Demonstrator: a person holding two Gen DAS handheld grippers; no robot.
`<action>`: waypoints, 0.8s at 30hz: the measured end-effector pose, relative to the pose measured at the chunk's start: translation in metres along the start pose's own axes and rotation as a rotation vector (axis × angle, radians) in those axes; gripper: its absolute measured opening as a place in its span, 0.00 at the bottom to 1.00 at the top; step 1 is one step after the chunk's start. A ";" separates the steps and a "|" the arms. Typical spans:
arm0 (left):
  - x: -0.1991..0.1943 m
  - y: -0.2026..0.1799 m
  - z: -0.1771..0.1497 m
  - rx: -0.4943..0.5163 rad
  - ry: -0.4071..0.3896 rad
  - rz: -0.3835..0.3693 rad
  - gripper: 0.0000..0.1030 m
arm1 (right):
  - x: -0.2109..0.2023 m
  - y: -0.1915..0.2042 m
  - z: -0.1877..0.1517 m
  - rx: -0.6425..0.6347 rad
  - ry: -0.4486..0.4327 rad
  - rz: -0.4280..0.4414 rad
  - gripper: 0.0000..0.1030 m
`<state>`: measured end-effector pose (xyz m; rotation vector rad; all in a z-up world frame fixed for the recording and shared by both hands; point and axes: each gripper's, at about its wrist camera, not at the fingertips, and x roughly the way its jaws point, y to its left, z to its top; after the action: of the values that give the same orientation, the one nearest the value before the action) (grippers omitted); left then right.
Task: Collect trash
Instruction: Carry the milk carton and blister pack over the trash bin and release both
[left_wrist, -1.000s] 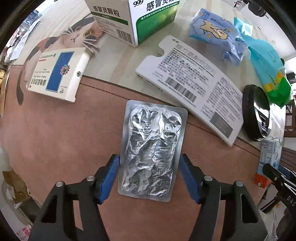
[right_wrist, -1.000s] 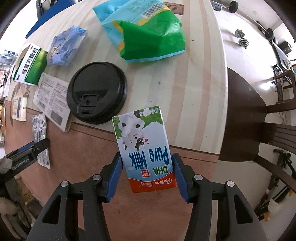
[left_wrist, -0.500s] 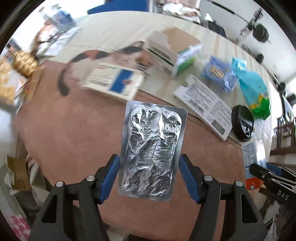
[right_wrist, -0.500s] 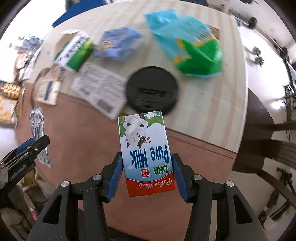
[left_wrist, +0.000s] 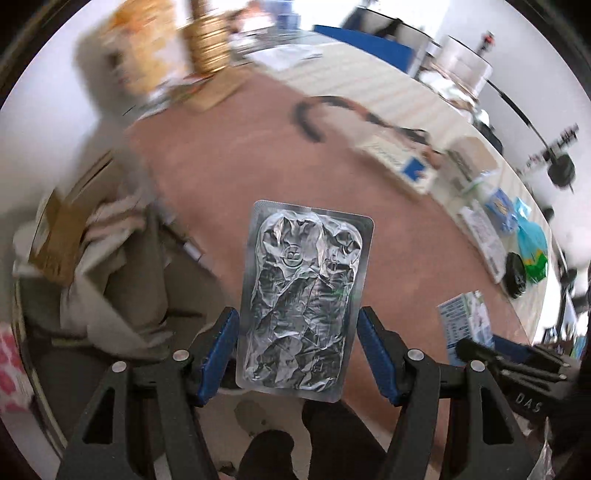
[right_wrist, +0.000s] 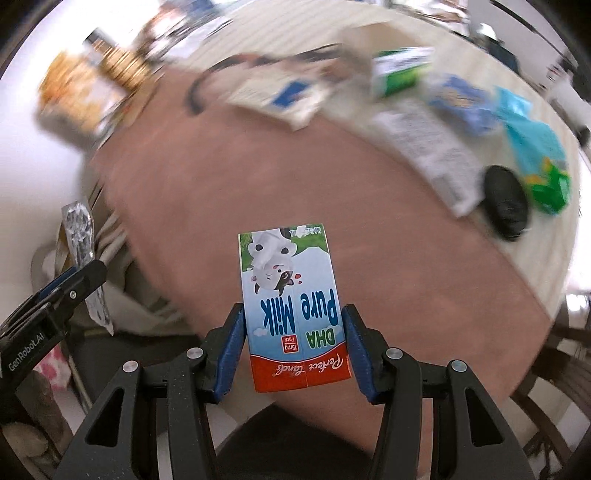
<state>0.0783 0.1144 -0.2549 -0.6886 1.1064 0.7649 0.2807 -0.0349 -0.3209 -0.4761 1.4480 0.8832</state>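
Both loads lifted off table since earlier frame: left gripper (left_wrist: 297, 354) clamps foil blister pack (left_wrist: 304, 299), right gripper (right_wrist: 293, 352) clamps milk carton (right_wrist: 291, 314), edge-held, probably for carrying to disposal.

A milk carton (right_wrist: 293, 314) printed "DHA Pure Milk" is clamped between the blue pads (right_wrist: 232, 350) of the right gripper (right_wrist: 293, 352), its print upside down and its red end nearest the camera. Beyond it a brown table mat (right_wrist: 295, 173) is seen, blurred. At the left edge the left gripper (right_wrist: 79, 282) is seen with a crumpled foil blister pack (right_wrist: 83, 251) held in it. On the far right, a black lid (right_wrist: 506, 201) lies beside a printed flattened box (right_wrist: 430, 153) and a blue-green bag (right_wrist: 539, 162).
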 end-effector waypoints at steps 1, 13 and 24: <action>0.000 0.014 -0.006 -0.019 0.001 0.001 0.61 | 0.006 0.018 -0.009 -0.023 0.009 0.003 0.52; 0.137 0.222 -0.116 -0.371 0.232 -0.103 0.61 | 0.197 0.156 -0.102 -0.152 0.204 0.015 0.52; 0.329 0.297 -0.173 -0.564 0.394 -0.266 0.97 | 0.422 0.172 -0.113 -0.208 0.325 0.032 0.74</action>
<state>-0.1702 0.2060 -0.6504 -1.4831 1.1211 0.7303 0.0340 0.0811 -0.7035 -0.7821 1.6682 1.0210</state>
